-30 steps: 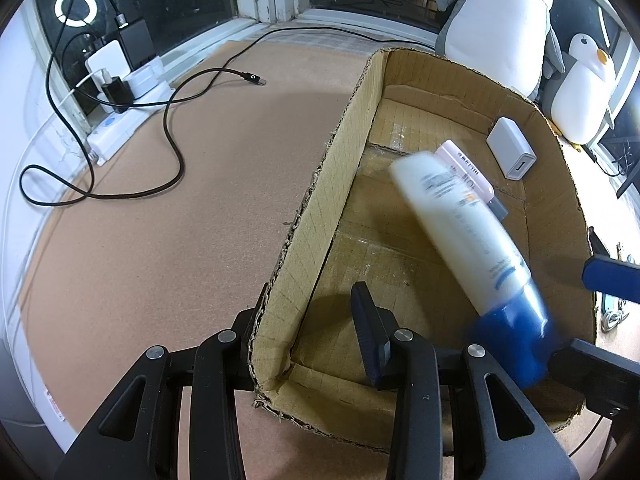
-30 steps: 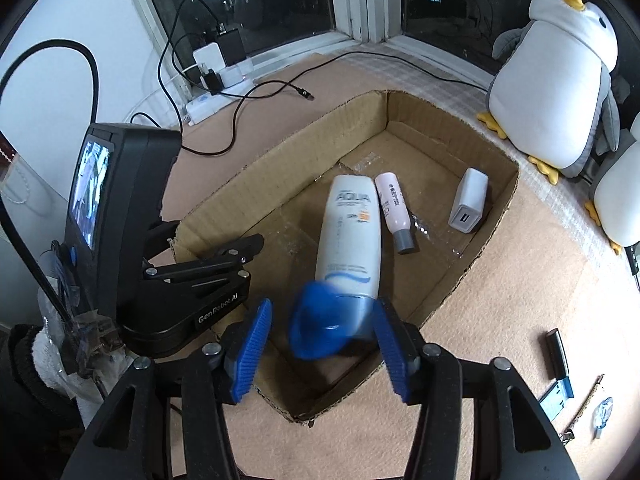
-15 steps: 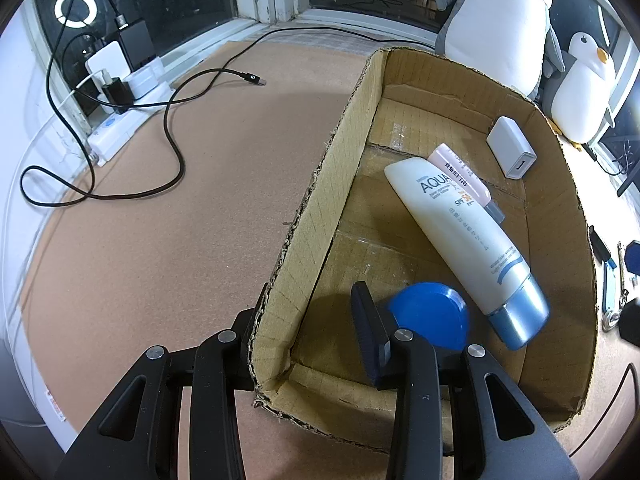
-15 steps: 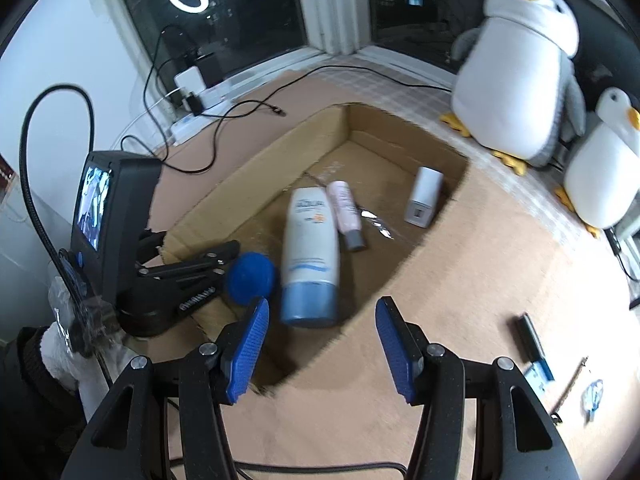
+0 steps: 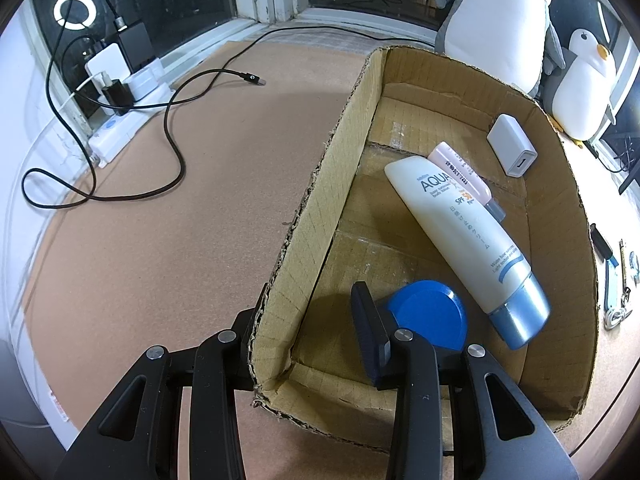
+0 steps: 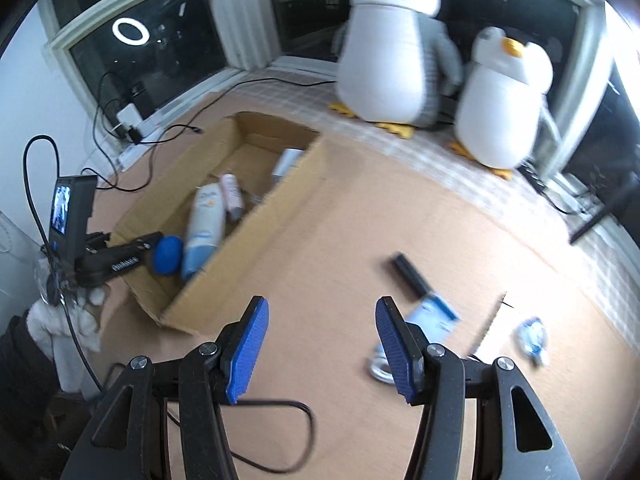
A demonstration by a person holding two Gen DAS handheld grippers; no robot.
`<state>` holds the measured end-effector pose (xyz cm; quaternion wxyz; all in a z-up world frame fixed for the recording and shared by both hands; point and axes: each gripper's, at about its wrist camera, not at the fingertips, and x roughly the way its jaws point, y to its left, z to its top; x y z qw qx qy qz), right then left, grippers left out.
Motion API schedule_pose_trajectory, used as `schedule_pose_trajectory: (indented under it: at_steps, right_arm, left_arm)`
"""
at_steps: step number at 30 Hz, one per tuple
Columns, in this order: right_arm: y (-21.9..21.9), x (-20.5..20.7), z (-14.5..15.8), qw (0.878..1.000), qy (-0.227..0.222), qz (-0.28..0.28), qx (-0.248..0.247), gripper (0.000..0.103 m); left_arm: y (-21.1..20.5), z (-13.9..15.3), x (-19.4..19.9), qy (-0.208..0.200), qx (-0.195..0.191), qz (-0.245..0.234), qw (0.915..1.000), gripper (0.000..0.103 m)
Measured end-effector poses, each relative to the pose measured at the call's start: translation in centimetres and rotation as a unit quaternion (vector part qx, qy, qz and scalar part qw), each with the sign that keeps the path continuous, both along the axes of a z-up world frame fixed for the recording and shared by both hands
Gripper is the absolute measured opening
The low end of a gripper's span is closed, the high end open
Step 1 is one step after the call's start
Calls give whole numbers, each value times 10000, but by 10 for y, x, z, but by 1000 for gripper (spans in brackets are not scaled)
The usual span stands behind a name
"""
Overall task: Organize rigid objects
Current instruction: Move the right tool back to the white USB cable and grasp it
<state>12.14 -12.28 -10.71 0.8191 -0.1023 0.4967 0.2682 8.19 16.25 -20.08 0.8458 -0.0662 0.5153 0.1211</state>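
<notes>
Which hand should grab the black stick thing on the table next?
Right. The right gripper is open, empty and near the black stick; the left gripper is clamped on the box wall.

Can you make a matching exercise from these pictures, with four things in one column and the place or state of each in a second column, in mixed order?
Things:
1. sunscreen tube
2. white charger
3. left gripper
4. right gripper

Places or states:
A. open and empty above the cork floor, outside the box
B. lying in the cardboard box, blue cap towards the near wall
C. shut on the near corner wall of the box
D. near the far corner of the box, apart from the tubes

Pairs: 1-B, 2-D, 3-C, 4-A
</notes>
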Motion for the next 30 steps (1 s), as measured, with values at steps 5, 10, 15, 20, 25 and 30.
schedule_pose_trajectory:
  at_steps: [5,10,15,20,25,30]
  right_arm:
    - [-41,1,-7,9998,135,-107,-52,52]
    - [-65,2,-20,9989,161,-39,-434,52]
    - [-69,-3,-33,9961,210,410,-751,52]
    - [-62,0,-49,9923,352,829,-851,52]
    - [-51,7,-64,9876,457,1160,-955,52]
    - [-45,14,-78,9823,603,1394,-1100,51]
  left_arm:
    - [0,1,0,30,42,-4,10000,36]
    - [-2,2,0,65,97,17,9999,36]
    - [-4,2,1,107,142,47,9998,36]
    - [-6,3,1,141,188,68,9997,36]
    - [-6,3,2,161,201,99,9996,36]
    - [-8,3,1,163,213,109,9996,36]
